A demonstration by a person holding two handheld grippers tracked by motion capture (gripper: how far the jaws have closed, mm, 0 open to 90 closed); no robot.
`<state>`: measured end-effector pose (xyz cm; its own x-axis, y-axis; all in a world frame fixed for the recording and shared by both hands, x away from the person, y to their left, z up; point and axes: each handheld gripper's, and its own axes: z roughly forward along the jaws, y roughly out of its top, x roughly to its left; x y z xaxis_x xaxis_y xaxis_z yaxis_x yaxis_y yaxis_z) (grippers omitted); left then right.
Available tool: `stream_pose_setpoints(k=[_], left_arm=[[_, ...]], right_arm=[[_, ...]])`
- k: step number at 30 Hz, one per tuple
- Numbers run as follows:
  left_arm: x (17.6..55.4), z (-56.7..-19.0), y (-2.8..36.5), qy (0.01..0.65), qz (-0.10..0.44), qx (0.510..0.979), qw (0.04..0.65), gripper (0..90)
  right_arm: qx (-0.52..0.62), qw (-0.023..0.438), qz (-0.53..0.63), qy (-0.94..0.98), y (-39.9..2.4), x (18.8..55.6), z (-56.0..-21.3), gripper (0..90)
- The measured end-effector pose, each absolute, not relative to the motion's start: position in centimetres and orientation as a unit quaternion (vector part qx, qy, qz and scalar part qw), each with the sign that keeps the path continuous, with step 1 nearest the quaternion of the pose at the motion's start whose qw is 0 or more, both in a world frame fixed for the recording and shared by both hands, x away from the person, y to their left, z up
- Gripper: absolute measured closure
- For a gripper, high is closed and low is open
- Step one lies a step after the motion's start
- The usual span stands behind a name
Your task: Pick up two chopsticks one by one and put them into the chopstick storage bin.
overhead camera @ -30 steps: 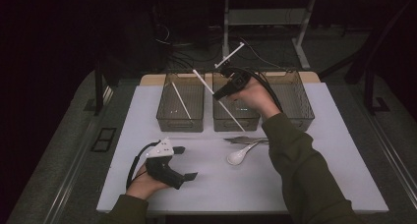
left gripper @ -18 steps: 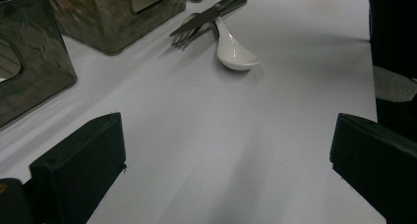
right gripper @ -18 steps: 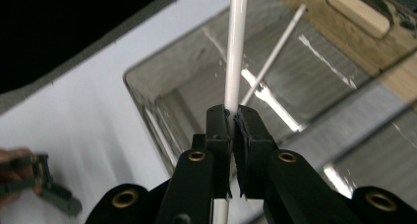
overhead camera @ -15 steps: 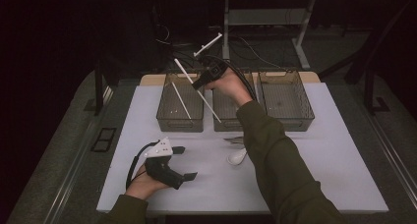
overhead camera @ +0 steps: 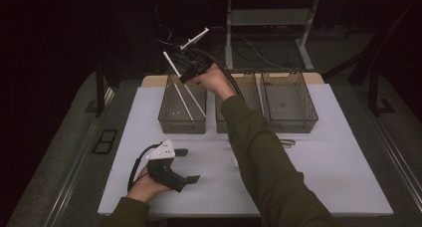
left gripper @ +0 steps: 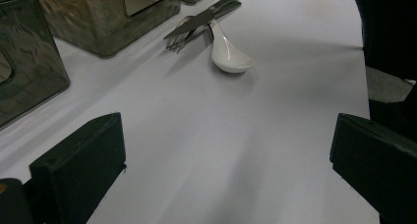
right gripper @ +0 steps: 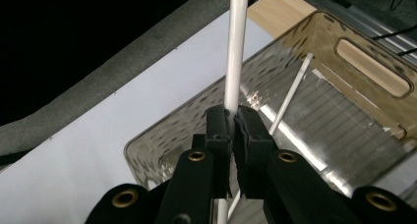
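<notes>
Over the leftmost bin (overhead camera: pixel 182 106), upper centre of the high view, the right gripper (right gripper: pixel 231 123) is clamping a white chopstick (right gripper: pixel 235 52); its own camera is showing another chopstick (right gripper: pixel 291 94) inside. Lower left, the left gripper (overhead camera: pixel 184 165) is resting with jaws spread, its camera catching a white spoon (left gripper: pixel 228 56) beside forks (left gripper: pixel 196 25).

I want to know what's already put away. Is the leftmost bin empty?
No. The leftmost bin already has a white chopstick lying slanted inside it, and the right tool holds another white chopstick above it.
</notes>
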<state>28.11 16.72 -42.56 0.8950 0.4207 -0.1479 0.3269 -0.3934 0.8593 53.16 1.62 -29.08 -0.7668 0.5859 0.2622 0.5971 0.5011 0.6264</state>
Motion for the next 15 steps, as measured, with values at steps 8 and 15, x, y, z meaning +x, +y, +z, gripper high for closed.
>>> stream_pose_setpoints(k=[8,15], left_arm=[[28.2,-42.5,16.8,0.224,0.047,0.833,0.503,0.0],[28.2,-42.5,16.8,0.223,0.046,0.834,0.503,0.0]], right_arm=[[-0.355,0.011,-0.364,-0.861,2.6,53.6,-30.6,84.6],[-0.366,0.017,-0.352,-0.861,2.6,53.9,-32.2,84.5]])
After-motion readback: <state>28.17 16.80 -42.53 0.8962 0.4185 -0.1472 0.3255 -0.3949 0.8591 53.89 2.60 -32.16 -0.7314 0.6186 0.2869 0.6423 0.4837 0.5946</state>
